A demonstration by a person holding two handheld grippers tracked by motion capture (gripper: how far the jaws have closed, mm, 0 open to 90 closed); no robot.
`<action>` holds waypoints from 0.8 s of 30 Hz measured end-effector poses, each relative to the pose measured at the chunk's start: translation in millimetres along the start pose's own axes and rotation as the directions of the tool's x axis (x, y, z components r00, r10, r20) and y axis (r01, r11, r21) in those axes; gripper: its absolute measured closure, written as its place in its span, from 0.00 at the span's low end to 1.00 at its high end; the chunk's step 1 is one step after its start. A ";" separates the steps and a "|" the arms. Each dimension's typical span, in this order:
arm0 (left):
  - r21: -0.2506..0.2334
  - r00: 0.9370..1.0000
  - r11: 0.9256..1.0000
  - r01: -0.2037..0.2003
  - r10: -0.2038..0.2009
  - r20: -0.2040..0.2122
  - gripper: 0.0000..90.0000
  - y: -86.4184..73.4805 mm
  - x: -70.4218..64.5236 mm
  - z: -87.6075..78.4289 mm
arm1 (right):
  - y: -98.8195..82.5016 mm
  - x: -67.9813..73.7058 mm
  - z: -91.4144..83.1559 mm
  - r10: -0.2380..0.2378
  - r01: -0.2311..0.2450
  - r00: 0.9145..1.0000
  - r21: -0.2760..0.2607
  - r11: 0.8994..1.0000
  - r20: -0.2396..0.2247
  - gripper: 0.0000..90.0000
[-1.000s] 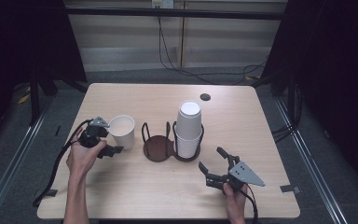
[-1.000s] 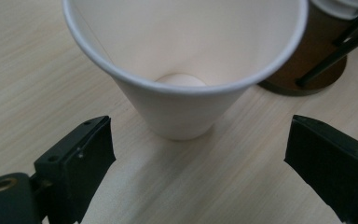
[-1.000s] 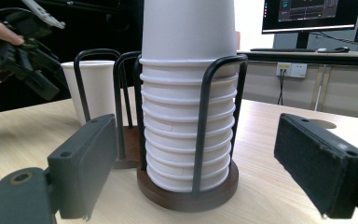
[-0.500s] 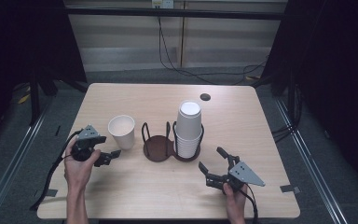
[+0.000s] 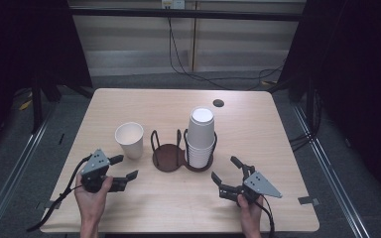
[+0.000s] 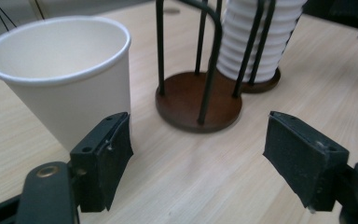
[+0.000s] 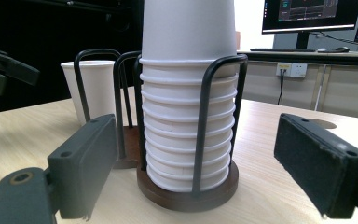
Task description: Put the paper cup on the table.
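A single white paper cup (image 5: 129, 139) stands upright on the table, left of a dark wire cup holder (image 5: 168, 153) with two round bases. The holder's left bay (image 6: 198, 100) is bare; its right bay holds a stack of upside-down white cups (image 5: 200, 136). My left gripper (image 5: 123, 167) is open near the front left, just short of the single cup (image 6: 70, 79), with nothing between its jaws. My right gripper (image 5: 227, 173) is open at the front right, facing the cup stack (image 7: 189, 102) from close by, apart from it.
The wooden table (image 5: 258, 139) has a small dark round hole (image 5: 218, 103) near its back right. A cable (image 5: 54, 206) trails from the left gripper over the front left edge. Monitors (image 7: 317, 16) stand on a desk beyond the table.
My left gripper has let go of the single cup and drawn back toward the front left edge. The cup stays standing. The right gripper has not moved.
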State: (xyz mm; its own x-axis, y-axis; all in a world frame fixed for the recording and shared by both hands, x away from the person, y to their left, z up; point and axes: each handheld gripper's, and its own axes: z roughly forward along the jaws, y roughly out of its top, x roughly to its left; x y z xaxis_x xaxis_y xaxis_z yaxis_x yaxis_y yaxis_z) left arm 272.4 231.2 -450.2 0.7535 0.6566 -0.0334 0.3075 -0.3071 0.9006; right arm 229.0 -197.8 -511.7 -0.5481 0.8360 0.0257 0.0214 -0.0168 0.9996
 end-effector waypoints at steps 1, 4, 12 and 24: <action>-0.019 1.000 1.000 -0.004 0.003 -0.023 0.25 -1.4 -4.6 -1.3 | 0.0 0.0 0.0 -0.001 0.001 1.000 0.000 1.000 0.000 0.15; -0.098 0.999 0.994 0.038 -0.039 -0.008 0.25 -7.8 -11.2 -0.3 | 0.0 0.0 0.0 -0.001 0.001 1.000 0.000 1.000 0.000 0.15; -0.203 0.996 0.975 0.091 -0.090 0.017 0.19 -18.3 -33.6 18.7 | 0.0 0.0 0.0 -0.001 0.001 1.000 0.000 1.000 0.000 0.15; -0.229 0.996 0.972 0.058 -0.042 0.074 0.18 -25.6 -59.8 54.8 | 0.0 0.0 0.0 -0.001 0.001 1.000 0.000 1.000 0.000 0.15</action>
State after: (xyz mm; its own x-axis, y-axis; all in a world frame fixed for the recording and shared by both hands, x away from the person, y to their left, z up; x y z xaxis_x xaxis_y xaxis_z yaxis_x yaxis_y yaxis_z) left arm 251.4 162.1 -495.0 0.7807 0.6163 -0.1035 0.2097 -0.1024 0.9724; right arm 229.0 -197.8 -511.7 -0.5478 0.8362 0.0249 0.0207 -0.0162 0.9997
